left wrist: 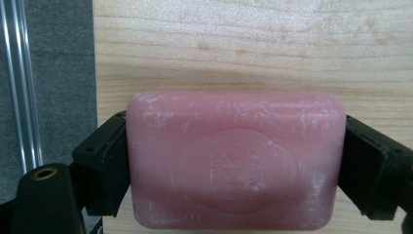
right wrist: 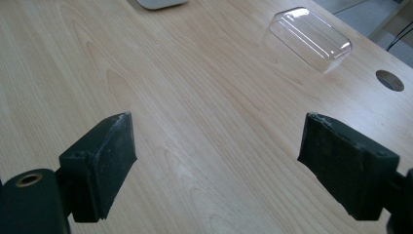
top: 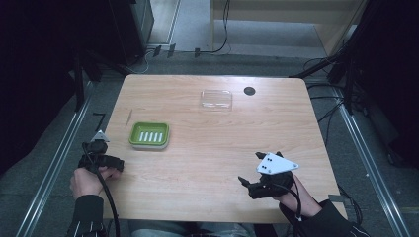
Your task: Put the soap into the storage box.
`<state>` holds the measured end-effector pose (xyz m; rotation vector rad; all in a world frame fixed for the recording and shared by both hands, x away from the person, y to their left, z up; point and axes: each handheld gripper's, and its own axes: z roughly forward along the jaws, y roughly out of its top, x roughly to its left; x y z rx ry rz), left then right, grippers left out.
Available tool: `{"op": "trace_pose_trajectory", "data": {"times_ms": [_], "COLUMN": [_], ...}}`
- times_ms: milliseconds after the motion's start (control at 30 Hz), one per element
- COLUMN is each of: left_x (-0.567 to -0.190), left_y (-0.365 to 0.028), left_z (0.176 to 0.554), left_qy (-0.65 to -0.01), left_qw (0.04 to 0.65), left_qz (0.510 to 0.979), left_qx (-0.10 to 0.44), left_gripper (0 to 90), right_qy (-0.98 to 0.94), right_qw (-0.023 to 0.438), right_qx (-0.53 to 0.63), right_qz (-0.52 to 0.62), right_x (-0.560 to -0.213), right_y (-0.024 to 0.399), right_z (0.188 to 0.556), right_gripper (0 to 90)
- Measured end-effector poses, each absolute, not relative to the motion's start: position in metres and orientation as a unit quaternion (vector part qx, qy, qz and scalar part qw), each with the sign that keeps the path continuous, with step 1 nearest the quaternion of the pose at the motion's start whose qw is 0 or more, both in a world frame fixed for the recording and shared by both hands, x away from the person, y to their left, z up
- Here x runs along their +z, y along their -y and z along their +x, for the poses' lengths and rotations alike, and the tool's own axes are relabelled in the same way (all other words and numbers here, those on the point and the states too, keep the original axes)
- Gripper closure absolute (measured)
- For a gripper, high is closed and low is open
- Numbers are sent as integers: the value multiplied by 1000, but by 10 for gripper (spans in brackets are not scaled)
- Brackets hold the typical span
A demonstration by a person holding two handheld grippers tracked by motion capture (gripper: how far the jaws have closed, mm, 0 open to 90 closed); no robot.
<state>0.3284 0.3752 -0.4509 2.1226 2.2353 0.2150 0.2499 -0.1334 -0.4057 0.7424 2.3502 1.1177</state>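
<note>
Pink soap bar (left wrist: 234, 163), embossing unreadable, is clamped in left tool (left wrist: 234, 165); right tool (right wrist: 216, 165) gapes.

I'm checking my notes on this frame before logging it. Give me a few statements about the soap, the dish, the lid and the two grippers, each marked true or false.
1. The left gripper is shut on the pink soap bar. True.
2. The right gripper holds the clear plastic lid. False: its fingers stand apart with nothing between them, and the lid lies on the table farther off.
3. The green soap dish already has the soap in it. False: the dish shows its white slotted insert, and the soap is in the left gripper.
4. The lid sits near the table's far edge, beside a dark round hole. True.
5. The left gripper is near the table's left edge. True.
</note>
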Motion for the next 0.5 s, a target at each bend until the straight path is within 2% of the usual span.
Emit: {"op": "trace_pose_trajectory", "data": {"times_ms": [500], "left_x": [-449], "left_y": [-373], "left_z": [329], "left_qy": [-713], "left_qw": [25], "left_qz": [697], "left_qx": [65], "left_gripper": [137], "right_qy": [-848], "right_qw": [216], "right_qx": [404], "right_qz": [268], "right_x": [-406], "right_y": [134], "right_z": [250], "right_gripper": [138]}}
